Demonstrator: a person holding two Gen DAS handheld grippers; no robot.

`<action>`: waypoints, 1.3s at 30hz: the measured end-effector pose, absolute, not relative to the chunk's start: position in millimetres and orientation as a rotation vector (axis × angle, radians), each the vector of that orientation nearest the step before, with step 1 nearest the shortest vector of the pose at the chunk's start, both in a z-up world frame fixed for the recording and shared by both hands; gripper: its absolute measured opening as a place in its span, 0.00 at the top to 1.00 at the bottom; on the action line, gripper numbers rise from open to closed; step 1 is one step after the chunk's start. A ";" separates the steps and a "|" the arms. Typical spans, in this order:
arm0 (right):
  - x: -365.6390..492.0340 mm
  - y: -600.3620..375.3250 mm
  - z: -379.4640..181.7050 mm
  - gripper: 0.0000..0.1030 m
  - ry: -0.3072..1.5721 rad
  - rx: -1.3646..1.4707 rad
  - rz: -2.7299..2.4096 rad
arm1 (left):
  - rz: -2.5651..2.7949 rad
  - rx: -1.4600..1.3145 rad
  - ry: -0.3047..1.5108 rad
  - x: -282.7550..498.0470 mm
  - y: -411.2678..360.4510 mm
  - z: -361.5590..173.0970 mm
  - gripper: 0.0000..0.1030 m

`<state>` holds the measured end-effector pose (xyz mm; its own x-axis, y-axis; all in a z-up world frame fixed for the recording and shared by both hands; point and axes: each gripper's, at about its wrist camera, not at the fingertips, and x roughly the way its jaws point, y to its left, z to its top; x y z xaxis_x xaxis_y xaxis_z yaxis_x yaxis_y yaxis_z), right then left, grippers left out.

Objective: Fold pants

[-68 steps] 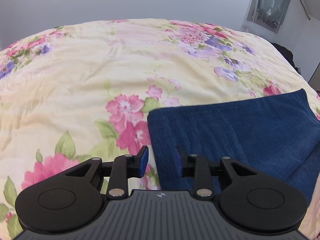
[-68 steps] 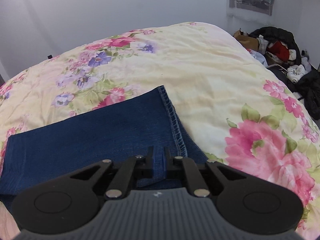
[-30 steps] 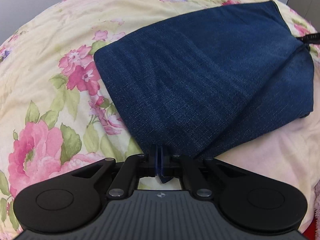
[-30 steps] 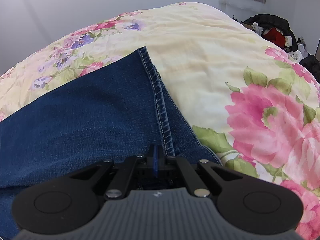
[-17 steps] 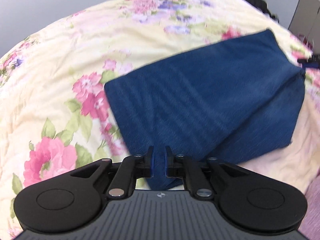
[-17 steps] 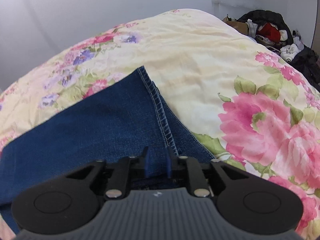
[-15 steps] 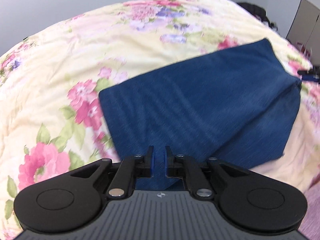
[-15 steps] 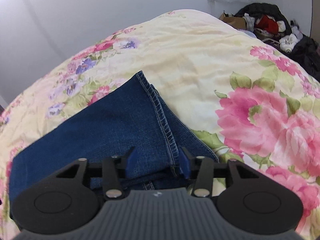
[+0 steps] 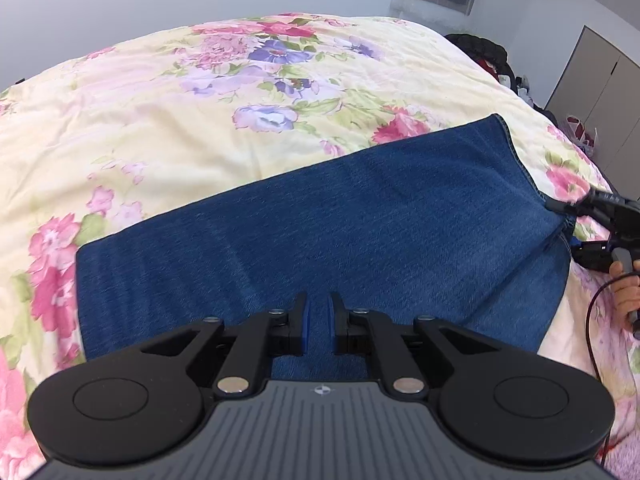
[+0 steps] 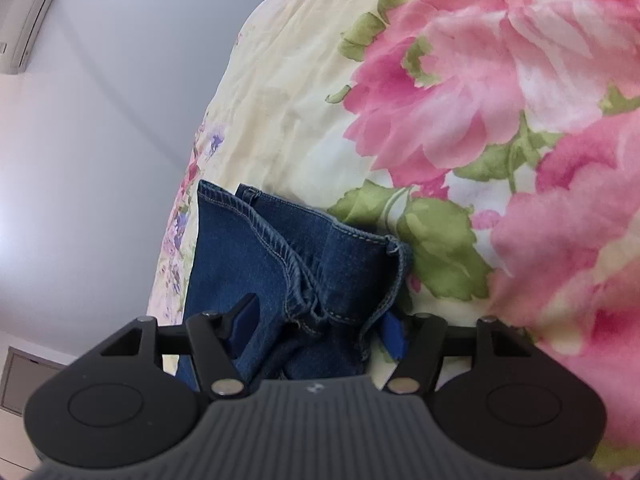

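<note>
Dark blue denim pants [image 9: 360,220] lie folded flat on the floral bedspread [image 9: 160,120]. My left gripper [image 9: 318,320] hovers over their near edge, its blue pads a narrow gap apart with nothing pinched between them. At the far right my right gripper [image 9: 570,227] sits at the hem end, held by a person's hand [image 9: 624,284]. In the right wrist view the scene is rolled sideways. There the right gripper [image 10: 320,326] stands open, and the bunched, stitched hem layers of the pants [image 10: 248,248] lie loosely between its fingers.
The flowered bedspread [image 10: 460,60] fills the surroundings. A dark clothes pile [image 9: 484,52] and grey wardrobe doors [image 9: 600,92] stand beyond the bed's far right. A thin cable [image 9: 596,320] trails from the hand. An air conditioner [image 10: 24,12] hangs on the wall.
My left gripper released the pants' corner and drew back and up. The right gripper went from shut to wide open, rolled sideways and dropped low against the hem.
</note>
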<state>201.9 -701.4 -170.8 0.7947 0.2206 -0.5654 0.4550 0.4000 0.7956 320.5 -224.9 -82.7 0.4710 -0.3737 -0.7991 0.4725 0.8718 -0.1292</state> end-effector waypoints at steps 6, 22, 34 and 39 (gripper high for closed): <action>202.2 -697.1 -143.4 0.81 0.637 1.045 -0.089 | -0.525 0.116 0.906 357.2 -252.5 -86.8 0.91; 222.5 -690.2 -120.7 0.81 0.712 0.859 -0.076 | -0.430 0.064 0.938 430.6 -310.4 -132.6 0.92; 219.5 -682.3 -108.9 0.82 0.696 0.885 -0.137 | -0.551 0.036 1.001 308.5 -310.5 -116.1 0.93; 218.0 -679.1 -106.6 0.82 0.695 0.883 -0.153 | -0.540 0.020 1.028 280.1 -316.1 -119.7 0.97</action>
<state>218.0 -679.1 -106.6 0.7727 0.1532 -0.6160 0.3975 0.6397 0.6578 280.1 -316.1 -119.7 0.3979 -0.4175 -0.8170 0.4361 0.8695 -0.2319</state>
